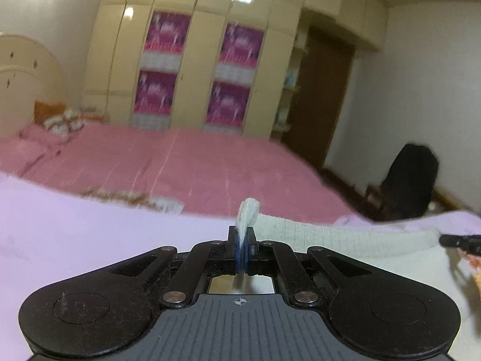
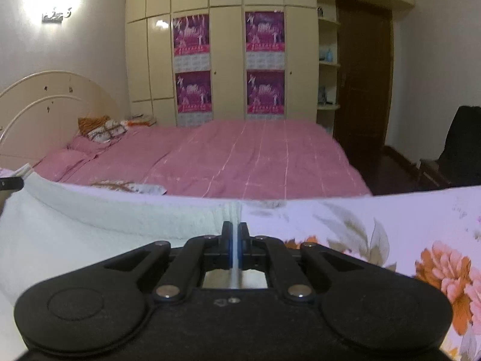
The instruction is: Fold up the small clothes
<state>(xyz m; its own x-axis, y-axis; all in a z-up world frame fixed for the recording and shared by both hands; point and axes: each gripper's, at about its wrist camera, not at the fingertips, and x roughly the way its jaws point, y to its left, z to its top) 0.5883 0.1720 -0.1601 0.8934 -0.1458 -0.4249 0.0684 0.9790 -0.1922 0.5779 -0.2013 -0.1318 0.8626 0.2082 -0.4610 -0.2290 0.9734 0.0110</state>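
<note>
Left wrist view: left gripper (image 1: 242, 242) has its jaws clamped on a corner of the pale ribbed garment (image 1: 330, 234) — a tuft pokes up above them. Right gripper (image 2: 235, 242) jaws also closed on the garment's edge, approx. at its other end. Garment hangs stretched btwn the two, over a lilac floral sheet (image 2: 375, 225) — pink bed (image 2: 240, 156) beyond.

Left claw (image 1: 242, 240) clamped on ribbed hem (image 1: 300, 233) (pale knit)

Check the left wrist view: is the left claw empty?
No, the left claw is shut on the white knit garment, a fold sticking up between its pads.
</note>
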